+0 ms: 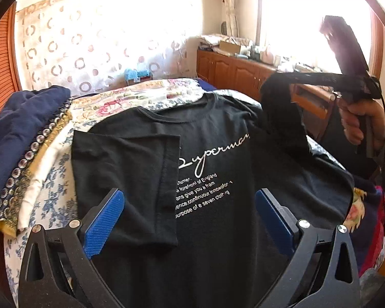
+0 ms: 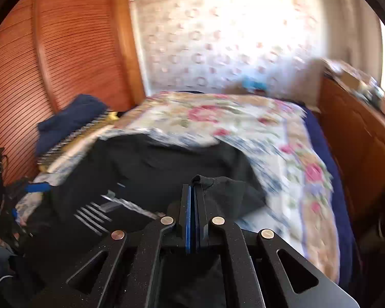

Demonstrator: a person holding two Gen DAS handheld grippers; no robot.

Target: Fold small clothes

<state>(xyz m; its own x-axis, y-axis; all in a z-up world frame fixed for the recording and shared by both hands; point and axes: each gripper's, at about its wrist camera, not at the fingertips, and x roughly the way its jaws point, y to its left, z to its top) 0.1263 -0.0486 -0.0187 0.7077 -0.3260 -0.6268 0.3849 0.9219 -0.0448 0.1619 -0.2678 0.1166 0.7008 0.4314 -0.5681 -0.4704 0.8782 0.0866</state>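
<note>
A black T-shirt (image 1: 213,154) with white lettering lies on the floral bedspread (image 1: 146,97), its left sleeve folded in over the chest. My left gripper (image 1: 190,215) is open and empty, hovering low over the shirt's lower part. My right gripper (image 2: 194,192) is shut on the shirt's right sleeve (image 2: 225,190) and holds it lifted above the bed; in the left wrist view this gripper (image 1: 274,77) shows at the upper right with the sleeve (image 1: 282,118) hanging from it. The right wrist view is motion-blurred.
A pile of folded clothes, navy on top (image 1: 23,123), lies left of the shirt. A wooden louvred panel (image 2: 64,51) stands behind it. Wooden cabinets (image 1: 231,71) with clutter run along the right. More clothes (image 1: 372,225) lie at the bed's right edge.
</note>
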